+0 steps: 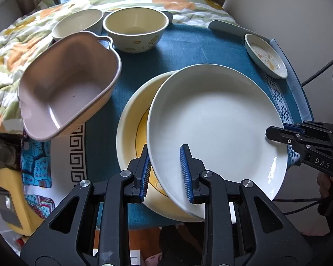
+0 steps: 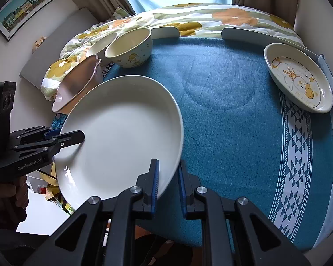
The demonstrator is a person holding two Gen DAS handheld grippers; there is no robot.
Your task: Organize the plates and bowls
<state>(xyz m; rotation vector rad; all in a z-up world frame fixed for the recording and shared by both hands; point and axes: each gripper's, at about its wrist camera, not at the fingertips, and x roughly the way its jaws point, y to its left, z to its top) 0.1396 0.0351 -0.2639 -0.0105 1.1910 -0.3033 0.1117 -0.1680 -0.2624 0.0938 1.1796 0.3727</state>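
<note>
White plate was up off the tabletop, tilted, carried two-handed: left hand-held gripper clamped on its near rim at bottom centre of the left wrist view, one pad under the rim and one on the inner face. Right hand-held gripper pinched nearly shut on the opposite rim, bottom centre of the right wrist view. Both had hold of the plate and nothing else.

Handling, my read: glazed ceramic, stiff, fairly heavy for a rim pinch, slick surface, chips or shatters if dropped or knocked. The rim was the only place to grip; two opposite holds kept it from swinging. Ribbed blue pads helped, but the glaze could still slide if tilted further.

The plate hung directly over the yellow plate, lower centre of the left view, overlapping most of it. Looked like a stacking spot; needed a level, gentle set-down, ceramic on ceramic.

Around it: pink handled dish at left, tilted, propped partly on the floral quilt, close to the plate's edge, so a collision risk. Two cream bowls, one plain and one with a duck print, at upper left, clear of the path. Small duck dish at upper right near the tabletop edge, well apart
</note>
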